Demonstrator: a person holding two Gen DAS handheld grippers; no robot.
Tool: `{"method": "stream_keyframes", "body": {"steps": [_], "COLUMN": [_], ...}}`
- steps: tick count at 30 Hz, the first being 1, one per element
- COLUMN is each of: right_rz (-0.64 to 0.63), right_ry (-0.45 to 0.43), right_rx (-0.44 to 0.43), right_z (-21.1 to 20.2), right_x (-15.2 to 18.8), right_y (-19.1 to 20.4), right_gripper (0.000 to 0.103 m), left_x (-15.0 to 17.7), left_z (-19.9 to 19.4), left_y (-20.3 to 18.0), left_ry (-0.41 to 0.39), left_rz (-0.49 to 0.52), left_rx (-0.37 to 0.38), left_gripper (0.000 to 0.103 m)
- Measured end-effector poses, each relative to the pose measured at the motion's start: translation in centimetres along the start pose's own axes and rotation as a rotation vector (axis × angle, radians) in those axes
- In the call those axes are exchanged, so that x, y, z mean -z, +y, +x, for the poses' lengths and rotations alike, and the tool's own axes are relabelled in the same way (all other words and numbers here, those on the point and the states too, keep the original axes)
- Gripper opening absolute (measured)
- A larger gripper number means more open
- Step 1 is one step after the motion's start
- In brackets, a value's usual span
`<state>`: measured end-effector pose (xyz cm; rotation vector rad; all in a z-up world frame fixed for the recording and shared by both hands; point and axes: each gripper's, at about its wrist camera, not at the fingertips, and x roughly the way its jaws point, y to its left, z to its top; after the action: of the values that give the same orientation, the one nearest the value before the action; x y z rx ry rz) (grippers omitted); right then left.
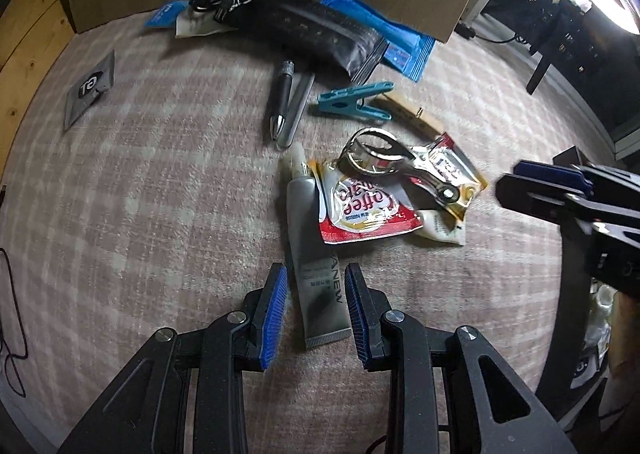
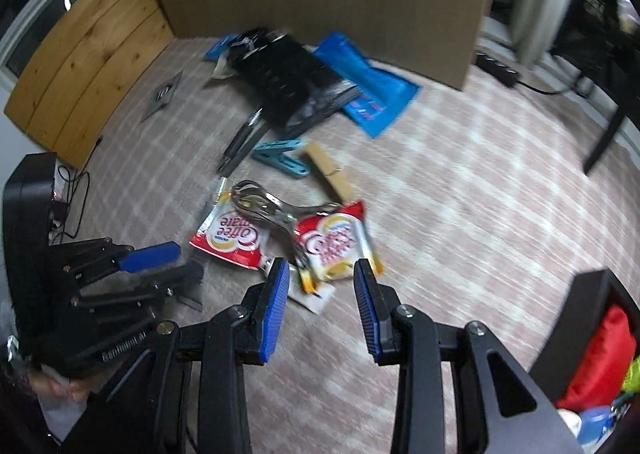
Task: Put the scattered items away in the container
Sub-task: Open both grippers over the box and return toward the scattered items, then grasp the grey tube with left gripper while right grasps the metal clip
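Left gripper [image 1: 316,310] fingers stand apart astride a grey tube [image 1: 316,274]; right gripper [image 2: 323,308] fingers apart, sachet [image 2: 336,246] at twelve o'clock.

light: dim, glare top right | blur: right view smeared | edges: fisheye-bent, dark corners
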<state>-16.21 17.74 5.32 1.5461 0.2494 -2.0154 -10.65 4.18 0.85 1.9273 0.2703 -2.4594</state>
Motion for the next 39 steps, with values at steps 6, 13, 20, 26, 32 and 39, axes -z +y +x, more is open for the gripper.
{"method": "stream_keyframes", "body": {"steps": [6, 13, 20, 26, 32, 39], "right_rz": [-0.023, -0.035, -0.041, -0.017, 0.017, 0.031], "right_ry": [0.037, 0.054, 0.059, 0.053, 0.011, -0.036], "right_rx": [0.001, 0.001, 0.003, -0.010, -0.015, -0.012], "right_z": [2.8, 4.2, 5.3, 5.3, 3.8, 1.4], "right_x": [-0.9, -1.4, -1.6, -1.3, -0.9, -0.3], "right_y": [0.7, 1.1, 1.8, 1.8, 1.5, 1.5], "right_gripper": [0.031, 0.022, 0.012, 0.004, 0.003, 0.003], "left_x": [0.2, 0.2, 0.6, 1.9, 1.4, 3.4], "left_z": [0.9, 1.1, 1.0, -0.6, -1.6, -4.4], "left_y": [-0.5, -1.2, -1.2, 3.2, 8.0, 10.5], "left_ry": [0.007, -0.017, -0.047, -0.057, -0.046, -0.064], "left_rz": [0.022, 0.057, 0.086, 0.057, -0.028, -0.086], "left_rx": [-0.026, -0.077, -0.111, -0.073, -0.004, -0.003], "left_gripper": [0.028, 0.028, 0.025, 0.024, 0.024, 0.024]}}
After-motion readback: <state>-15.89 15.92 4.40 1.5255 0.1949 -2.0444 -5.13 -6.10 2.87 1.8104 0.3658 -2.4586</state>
